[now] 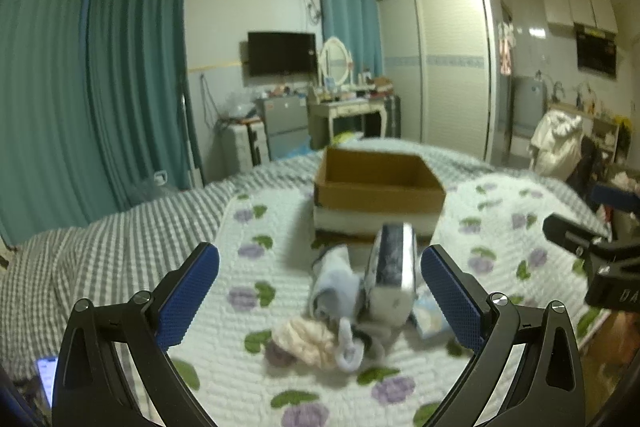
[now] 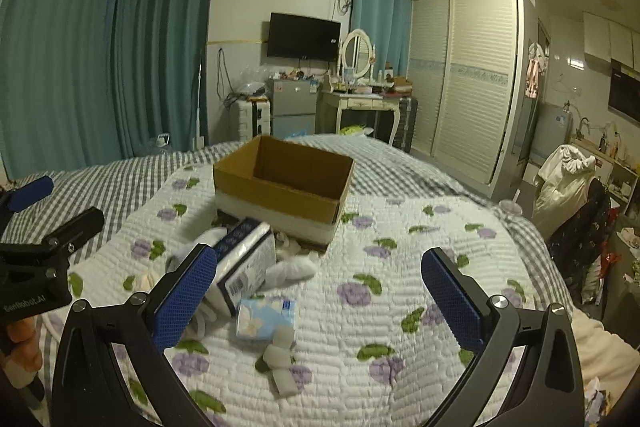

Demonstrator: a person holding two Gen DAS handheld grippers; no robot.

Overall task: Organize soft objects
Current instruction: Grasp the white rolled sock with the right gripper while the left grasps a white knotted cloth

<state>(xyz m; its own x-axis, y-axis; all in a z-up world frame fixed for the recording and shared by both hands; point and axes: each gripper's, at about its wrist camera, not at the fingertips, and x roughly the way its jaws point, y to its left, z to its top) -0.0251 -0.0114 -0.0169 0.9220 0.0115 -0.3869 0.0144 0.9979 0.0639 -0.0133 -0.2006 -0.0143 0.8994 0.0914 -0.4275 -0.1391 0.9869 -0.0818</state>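
An open cardboard box (image 1: 378, 183) (image 2: 282, 175) stands on the flowered quilt (image 1: 248, 379) (image 2: 400, 267), and its inside looks empty. In front of it lies a heap of soft things: a large tissue pack (image 1: 390, 267) (image 2: 246, 259), a small blue tissue packet (image 2: 266, 319) (image 1: 430, 315), a pale blue sock (image 1: 334, 283), a cream scrunchie (image 1: 306, 341) and white rolled socks (image 2: 280, 359). My left gripper (image 1: 320, 295) hangs open over the heap, holding nothing. My right gripper (image 2: 320, 299) is open too, to the right of the heap, empty.
The quilt lies on a grey checked bedsheet (image 1: 100, 251). A phone (image 1: 47, 377) rests at the lower left. Beyond the bed are teal curtains (image 1: 120, 87), a small fridge (image 2: 292, 107), a dressing table (image 2: 366, 103) and a wardrobe (image 2: 468, 83). Clothes hang over a chair (image 2: 568, 179) at the right.
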